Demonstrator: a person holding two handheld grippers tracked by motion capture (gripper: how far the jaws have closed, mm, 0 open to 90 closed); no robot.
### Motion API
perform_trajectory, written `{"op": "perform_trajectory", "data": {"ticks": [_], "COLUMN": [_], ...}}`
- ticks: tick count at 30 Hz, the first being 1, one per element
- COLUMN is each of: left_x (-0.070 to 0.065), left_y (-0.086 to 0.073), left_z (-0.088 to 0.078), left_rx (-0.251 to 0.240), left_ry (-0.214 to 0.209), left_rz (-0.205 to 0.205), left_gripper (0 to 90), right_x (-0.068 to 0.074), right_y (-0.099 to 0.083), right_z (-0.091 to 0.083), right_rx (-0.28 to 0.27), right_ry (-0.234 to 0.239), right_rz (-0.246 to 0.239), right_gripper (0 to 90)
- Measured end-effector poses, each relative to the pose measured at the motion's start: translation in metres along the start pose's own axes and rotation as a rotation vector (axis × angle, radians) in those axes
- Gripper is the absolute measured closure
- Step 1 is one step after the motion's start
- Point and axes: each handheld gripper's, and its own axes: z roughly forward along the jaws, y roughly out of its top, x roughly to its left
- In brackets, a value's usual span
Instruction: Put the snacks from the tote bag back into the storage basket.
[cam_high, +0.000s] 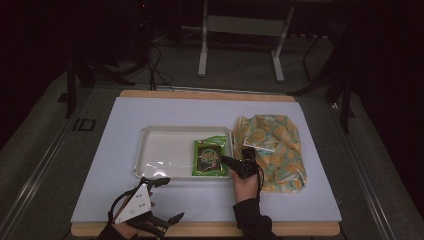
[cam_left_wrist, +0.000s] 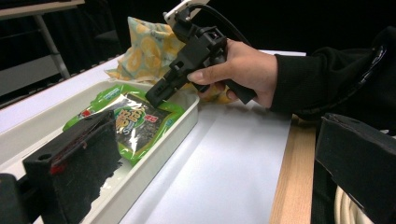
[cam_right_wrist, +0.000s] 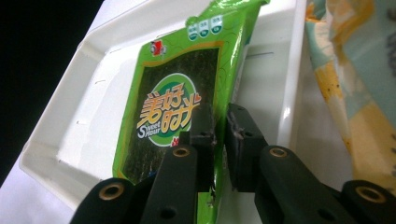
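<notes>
- Right gripper: jaws a slit apart, straddling packet right edge; pads seemingly not pressing.
- Packet: flat in tray, 3 o'clock side.
- Likely light, thin, crinkly film, slick; brittle sheets inside, so easy squeeze.
- Best grab: sealed edge at 3 o'clock, not the middle.
- Bag: 3 o'clock of tray, touching the rim.
- Left gripper: wide open, empty, 7 o'clock of tray.

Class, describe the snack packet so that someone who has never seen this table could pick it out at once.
On the white-covered table lies a shallow white tray. The snack packet lies in its right end, bright green with a dark centre, unlike the yellow-patterned bag outside the tray.
</notes>
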Motion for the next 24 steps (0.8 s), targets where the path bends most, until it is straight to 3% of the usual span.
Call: {"op": "perform_trajectory", "data": {"ticks": [13,19,24], "left_x": [0.0,0.0,0.0], "left_y": [0.0,0.0,0.0], "left_z": [0.0,0.0,0.001], "left_rx": [-0.001,-0.001,0.002], "left_ry": [-0.001,0.0,0.002], "left_rz": [0.002,0.001,0.001], "left_gripper": [0.4,0.4,0.4], "right_x": [0.011,0.016,0.026], "right_y": [0.012,0.021,0.029], "right_z": [-0.01,-0.017,-0.023], "right_rx": [-0.013,0.011,0.014], "right_ry": [-0.044,-0.03,-0.026], "right_rz": [-0.104,-0.142,-0.245], "right_gripper": [74.8,71.9,61.2]}}
